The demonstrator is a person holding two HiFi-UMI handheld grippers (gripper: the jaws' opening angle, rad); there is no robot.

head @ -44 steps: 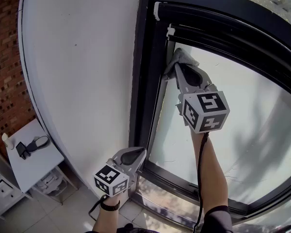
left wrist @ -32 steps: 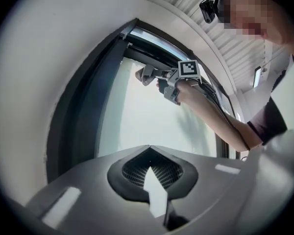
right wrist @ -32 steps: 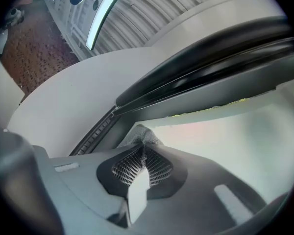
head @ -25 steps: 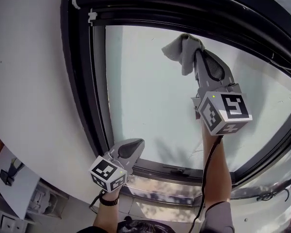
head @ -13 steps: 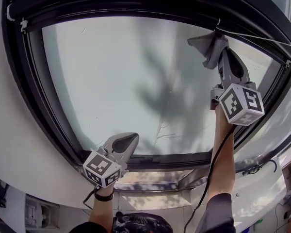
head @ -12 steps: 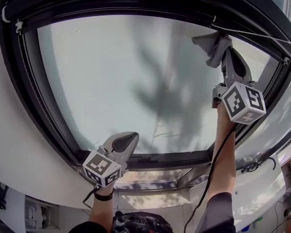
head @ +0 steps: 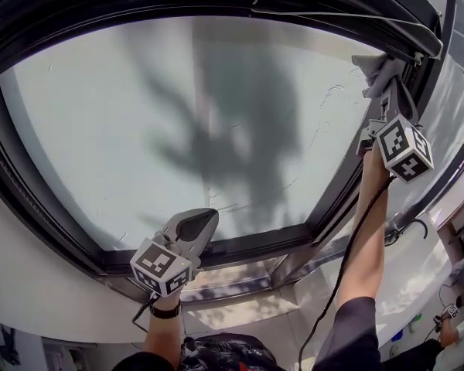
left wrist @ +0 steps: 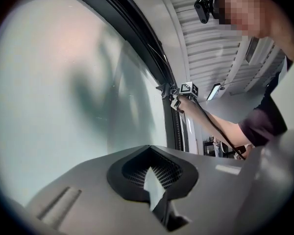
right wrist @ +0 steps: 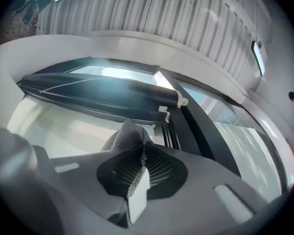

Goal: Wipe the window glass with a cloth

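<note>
Fingers [right wrist: 137, 192] of my right gripper [head: 387, 82] clamp grey knit cloth [head: 371, 64] at the corner of pale window glass [head: 178, 114]; left gripper [head: 201, 222] closed, empty.

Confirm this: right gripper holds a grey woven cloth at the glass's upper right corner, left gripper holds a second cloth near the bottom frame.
Not the left gripper: the left gripper view shows its jaws shut on nothing. The right gripper does hold the grey woven cloth there.

Smooth, frosted-looking window glass [head: 139, 130] in a glossy black frame [head: 243, 242]; coarse grey mesh-textured cloth [right wrist: 129, 132] between matt grey plastic fingers [right wrist: 137, 192].
</note>
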